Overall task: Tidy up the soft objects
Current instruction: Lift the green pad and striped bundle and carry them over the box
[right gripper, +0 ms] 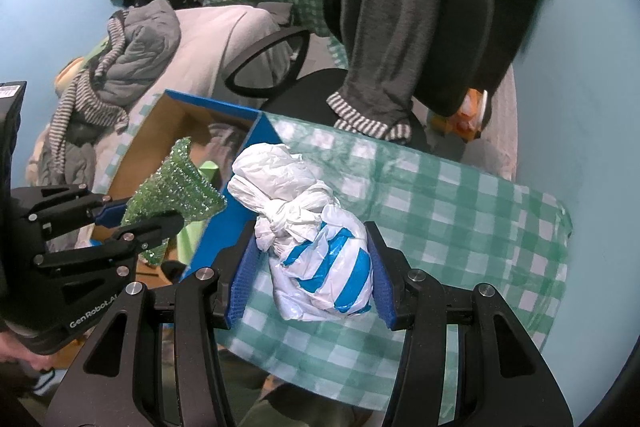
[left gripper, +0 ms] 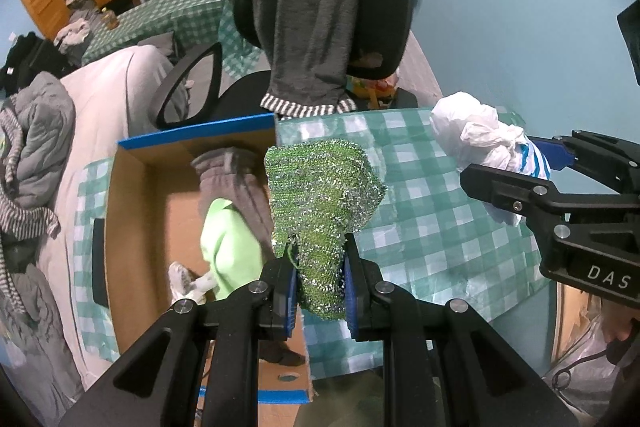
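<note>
Box (left gripper: 132,195) contents half hidden

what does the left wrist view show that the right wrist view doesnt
Only the left wrist view shows the inside of the open cardboard box with blue edge: a lime-green soft item and a grey-brown garment lying in it, which the right wrist view only glimpses.

Only the right wrist view shows the blue stripes of the knotted white plastic bag clearly, and the right gripper shut on it.

Both show the left gripper shut on the green sparkly mesh scrubber, the green checked tablecloth and the dark grey sweater draped over the black chair.
</note>
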`<state>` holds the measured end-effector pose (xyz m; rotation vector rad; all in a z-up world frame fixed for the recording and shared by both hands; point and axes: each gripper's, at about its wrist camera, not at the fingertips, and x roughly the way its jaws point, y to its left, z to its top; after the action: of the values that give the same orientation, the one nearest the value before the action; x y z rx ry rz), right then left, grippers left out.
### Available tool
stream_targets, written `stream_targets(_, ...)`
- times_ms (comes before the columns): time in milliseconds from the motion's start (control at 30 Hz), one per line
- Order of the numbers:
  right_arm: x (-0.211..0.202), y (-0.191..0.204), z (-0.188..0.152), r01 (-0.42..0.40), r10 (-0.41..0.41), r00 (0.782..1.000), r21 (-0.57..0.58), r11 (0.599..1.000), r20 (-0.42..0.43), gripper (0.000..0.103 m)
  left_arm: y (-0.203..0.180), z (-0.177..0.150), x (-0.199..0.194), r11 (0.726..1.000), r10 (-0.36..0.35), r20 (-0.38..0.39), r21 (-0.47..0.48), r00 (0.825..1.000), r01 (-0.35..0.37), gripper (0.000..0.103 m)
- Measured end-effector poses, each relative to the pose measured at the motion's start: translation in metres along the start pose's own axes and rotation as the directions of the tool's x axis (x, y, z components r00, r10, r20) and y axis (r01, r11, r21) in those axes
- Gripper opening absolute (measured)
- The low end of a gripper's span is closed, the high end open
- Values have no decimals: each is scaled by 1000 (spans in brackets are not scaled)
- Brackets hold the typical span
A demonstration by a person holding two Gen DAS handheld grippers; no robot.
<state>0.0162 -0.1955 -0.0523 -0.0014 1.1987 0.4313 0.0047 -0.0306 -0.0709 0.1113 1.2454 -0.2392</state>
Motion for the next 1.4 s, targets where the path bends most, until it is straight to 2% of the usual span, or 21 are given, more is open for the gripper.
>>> stream_targets(700, 32, 60, 28, -63, 59, 998, -108, 992, -38, 51, 73, -20, -5, 989, 45, -9, -142, 999, -46, 19)
stream_targets(1067, 60, 93, 39, -100, 88, 993, -158, 982, -81, 51, 107, -32, 6, 977, 64, -48, -200, 997, -73, 19)
stream_targets(1400, 82, 113, 44, -121, 102, 989, -180, 976, -111, 51, 128, -40, 20, 972, 72, -81, -216, 994, -88, 19)
